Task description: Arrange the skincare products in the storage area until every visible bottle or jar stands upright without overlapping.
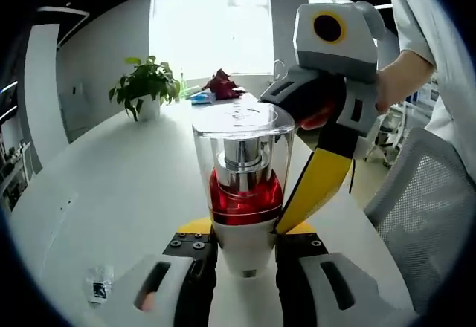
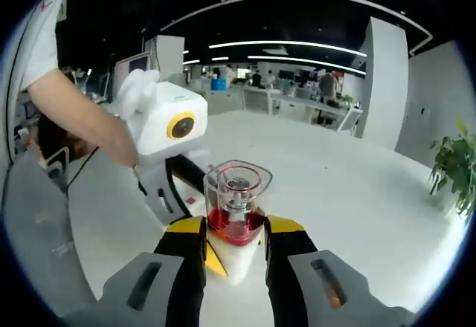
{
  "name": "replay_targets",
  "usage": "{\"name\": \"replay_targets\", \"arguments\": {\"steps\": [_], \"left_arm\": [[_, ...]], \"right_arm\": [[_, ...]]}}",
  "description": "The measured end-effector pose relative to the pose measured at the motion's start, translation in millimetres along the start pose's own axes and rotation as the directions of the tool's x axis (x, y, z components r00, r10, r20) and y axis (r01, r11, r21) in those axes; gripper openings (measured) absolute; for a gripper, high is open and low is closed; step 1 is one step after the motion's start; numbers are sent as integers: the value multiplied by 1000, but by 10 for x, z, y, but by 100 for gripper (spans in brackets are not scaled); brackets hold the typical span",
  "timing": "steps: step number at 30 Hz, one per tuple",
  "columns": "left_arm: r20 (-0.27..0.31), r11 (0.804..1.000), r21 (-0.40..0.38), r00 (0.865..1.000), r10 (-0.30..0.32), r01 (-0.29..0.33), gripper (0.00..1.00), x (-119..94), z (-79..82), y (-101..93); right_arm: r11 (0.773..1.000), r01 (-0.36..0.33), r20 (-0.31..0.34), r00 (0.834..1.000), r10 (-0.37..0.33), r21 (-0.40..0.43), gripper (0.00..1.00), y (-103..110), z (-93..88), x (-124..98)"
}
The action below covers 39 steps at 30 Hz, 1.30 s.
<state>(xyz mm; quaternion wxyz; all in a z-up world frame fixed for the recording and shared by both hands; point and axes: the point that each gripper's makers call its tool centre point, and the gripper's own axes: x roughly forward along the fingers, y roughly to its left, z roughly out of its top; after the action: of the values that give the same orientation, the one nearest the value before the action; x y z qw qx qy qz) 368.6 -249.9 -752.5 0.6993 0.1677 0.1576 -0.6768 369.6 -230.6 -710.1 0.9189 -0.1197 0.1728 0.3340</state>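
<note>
A skincare bottle with a clear cap, red contents and a white base stands upright over the white table. In the left gripper view its base sits between my left gripper's jaws, which are shut on it. My right gripper reaches in from the right, and one yellow finger lies along the bottle's side. In the right gripper view the same bottle is pinched between my right gripper's yellow-tipped jaws. My left gripper meets it from the left, held by a person's hand.
A potted plant and a red bundle stand at the table's far end. A small clear packet lies near the left gripper. A grey mesh chair is at the right edge. Another plant shows in the right gripper view.
</note>
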Motion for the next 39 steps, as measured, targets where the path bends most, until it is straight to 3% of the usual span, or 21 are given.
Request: {"name": "replay_targets", "arguments": {"steps": [5, 19, 30, 36, 39], "left_arm": [[12, 1000, -1, 1000, -2, 2, 30, 33, -2, 94], [2, 998, -67, 1000, 15, -15, 32, -28, 44, 20], [-8, 988, -128, 997, 82, -82, 41, -373, 38, -17], [23, 962, -238, 990, 142, -133, 48, -650, 56, -154], [-7, 947, -281, 987, 162, -158, 55, -751, 88, -333]], "right_arm": [[1000, -4, 5, 1000, 4, -4, 30, -47, 5, 5], [1000, -15, 3, 1000, 15, 12, 30, -34, 6, -8], [997, 33, 12, 999, -34, 65, 43, -5, 41, -278], [996, 52, 15, 998, -53, 70, 51, 128, 99, -448], [996, 55, 17, 998, -56, 75, 54, 226, 126, -540]]}}
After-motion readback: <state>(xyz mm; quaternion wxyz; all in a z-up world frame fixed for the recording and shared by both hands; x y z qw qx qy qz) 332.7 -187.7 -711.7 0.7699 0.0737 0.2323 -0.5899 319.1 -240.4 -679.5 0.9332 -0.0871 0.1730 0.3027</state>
